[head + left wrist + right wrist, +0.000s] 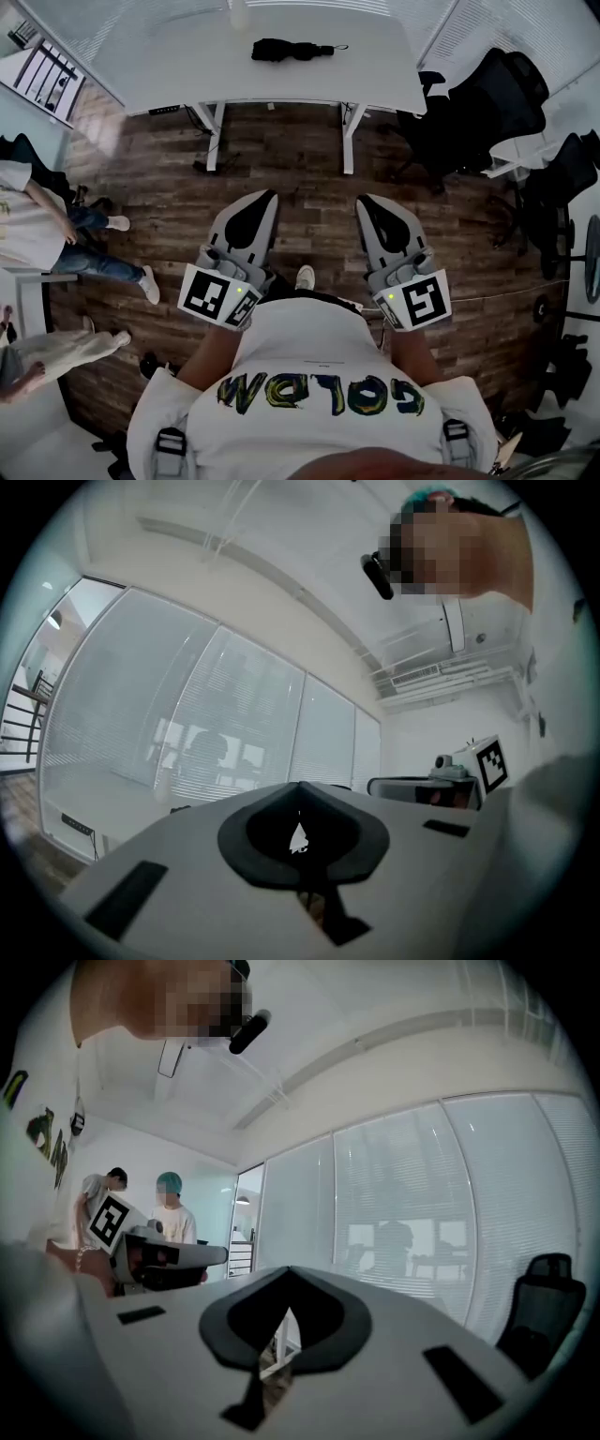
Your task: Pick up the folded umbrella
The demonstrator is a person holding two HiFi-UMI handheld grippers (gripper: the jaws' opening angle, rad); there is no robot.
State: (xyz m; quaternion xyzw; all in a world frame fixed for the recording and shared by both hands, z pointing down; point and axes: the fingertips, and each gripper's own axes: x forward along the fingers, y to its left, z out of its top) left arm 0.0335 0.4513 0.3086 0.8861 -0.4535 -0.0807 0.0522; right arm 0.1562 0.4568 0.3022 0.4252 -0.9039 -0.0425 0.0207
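Note:
The folded black umbrella [291, 49] lies on the white table [187, 66] at the far side of the room, strap end pointing right. My left gripper [265, 197] and right gripper [366, 202] are held level side by side close to my body, well short of the table, over the wooden floor. Both look shut with nothing between the pads. In the left gripper view the left gripper [300, 789] shows its dark pads together. The right gripper [286, 1274] looks the same in its own view. Neither gripper view shows the umbrella.
Black office chairs [487, 103] stand right of the table beside another white desk [539, 141]. People [37, 225] sit or stand at the left. A white bottle-like thing [239, 11] stands at the table's far edge. Blinds and glass walls lie behind.

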